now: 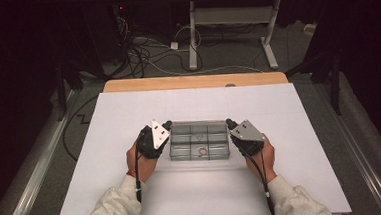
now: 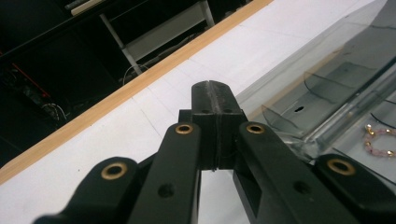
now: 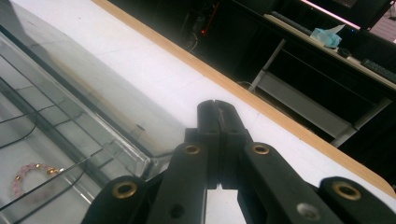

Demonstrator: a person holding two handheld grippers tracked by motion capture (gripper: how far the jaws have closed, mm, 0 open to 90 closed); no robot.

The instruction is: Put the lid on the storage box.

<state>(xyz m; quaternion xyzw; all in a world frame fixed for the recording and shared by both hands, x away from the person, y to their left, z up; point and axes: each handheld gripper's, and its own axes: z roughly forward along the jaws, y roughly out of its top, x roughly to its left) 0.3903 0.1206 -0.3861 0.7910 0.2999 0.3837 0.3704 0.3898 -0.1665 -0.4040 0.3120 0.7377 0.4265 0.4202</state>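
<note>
Two closed grippers, left and right, flanking one clear box.

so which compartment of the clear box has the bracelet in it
The middle compartment of the near row of the clear box holds the pink beaded bracelet. The compartments beside it look empty; the middle one in the far row holds something small I cannot identify.

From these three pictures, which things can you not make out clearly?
- Small items in the clear box, high view: too small to identify.
- Pink bead ring, left gripper view: cut by the right edge.
- Whether the shut left gripper and right gripper touch the box: jaws hide the contact.
</note>
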